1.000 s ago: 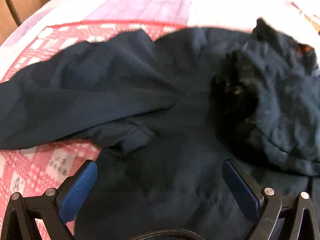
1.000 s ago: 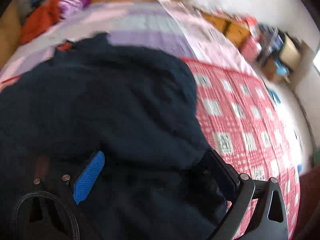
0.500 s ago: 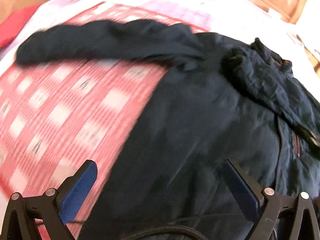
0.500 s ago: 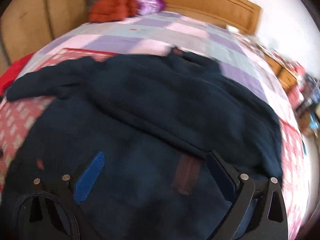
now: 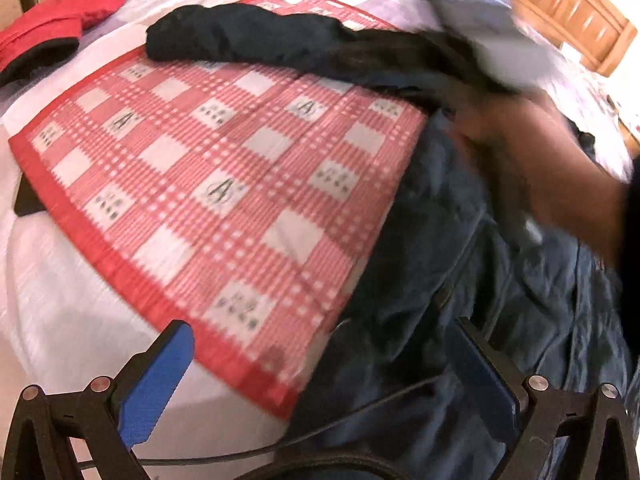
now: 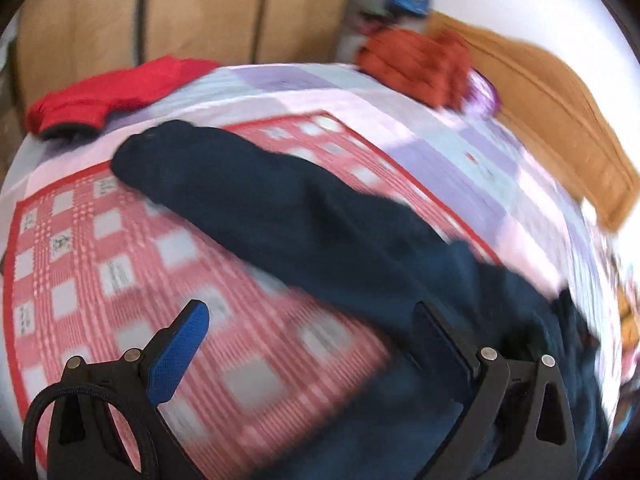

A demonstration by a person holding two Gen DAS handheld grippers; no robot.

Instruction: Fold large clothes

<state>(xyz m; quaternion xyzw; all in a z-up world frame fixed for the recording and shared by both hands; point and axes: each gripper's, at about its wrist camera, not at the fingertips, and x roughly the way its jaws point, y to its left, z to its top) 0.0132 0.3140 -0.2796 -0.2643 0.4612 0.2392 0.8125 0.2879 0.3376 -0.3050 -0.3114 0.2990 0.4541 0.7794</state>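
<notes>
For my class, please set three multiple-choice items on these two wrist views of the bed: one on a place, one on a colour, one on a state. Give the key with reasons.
1. Where does the navy jacket's sleeve lie?
A. across the checked mat
B. on the floor
C. over the headboard

2. What colour is the checked mat?
A. green and yellow
B. red and white
C. plain black

3. How does the left claw stand?
A. shut on the sleeve
B. shut on the mat
C. open, holding nothing

Key: 1 A, the sleeve stretches over the mat's far part. 2 B, red bands around white squares. 3 C, its fingers stand wide apart over the navy jacket.
</notes>
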